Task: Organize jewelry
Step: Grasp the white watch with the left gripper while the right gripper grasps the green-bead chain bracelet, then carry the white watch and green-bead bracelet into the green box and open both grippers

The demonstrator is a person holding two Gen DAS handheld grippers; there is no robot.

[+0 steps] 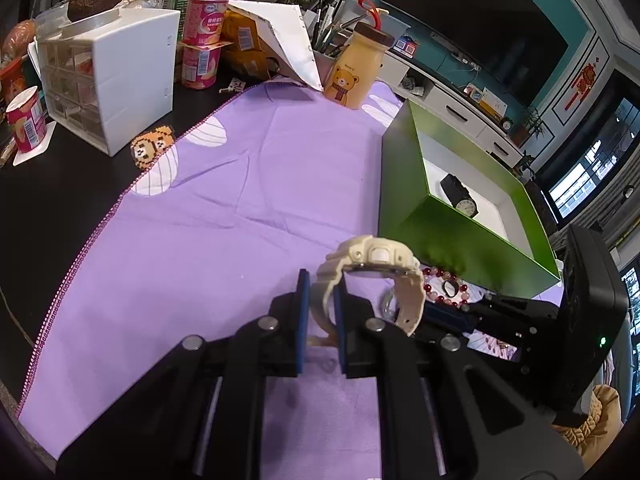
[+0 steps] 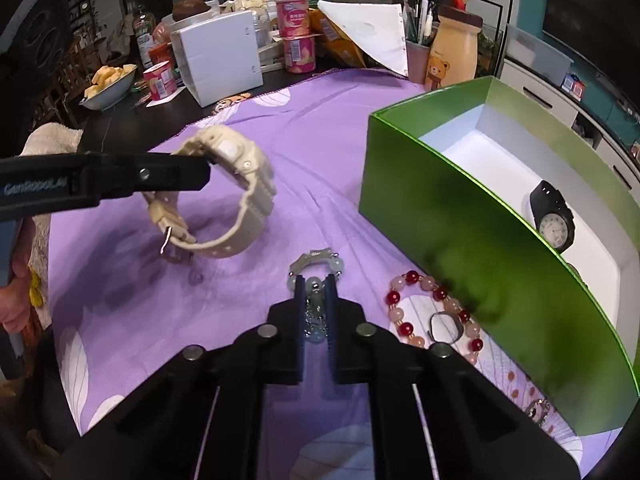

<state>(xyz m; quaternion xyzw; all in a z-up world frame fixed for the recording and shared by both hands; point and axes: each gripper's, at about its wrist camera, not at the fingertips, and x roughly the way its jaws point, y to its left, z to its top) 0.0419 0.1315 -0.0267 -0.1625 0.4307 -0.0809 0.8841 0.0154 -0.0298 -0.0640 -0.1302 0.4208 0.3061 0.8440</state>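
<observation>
Grippers both clamp: left gripper holds cream watch, right gripper pale-bead bracelet, beside green box.

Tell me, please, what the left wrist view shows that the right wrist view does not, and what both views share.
Only the left wrist view shows the left gripper's fingers clamping the strap of the cream watch.

Only the right wrist view shows the right gripper shut on the pale bead bracelet, and a bowl of yellow fruit pieces.

Both show the green box with the black watch inside, the red bead bracelet and the purple cloth.
</observation>
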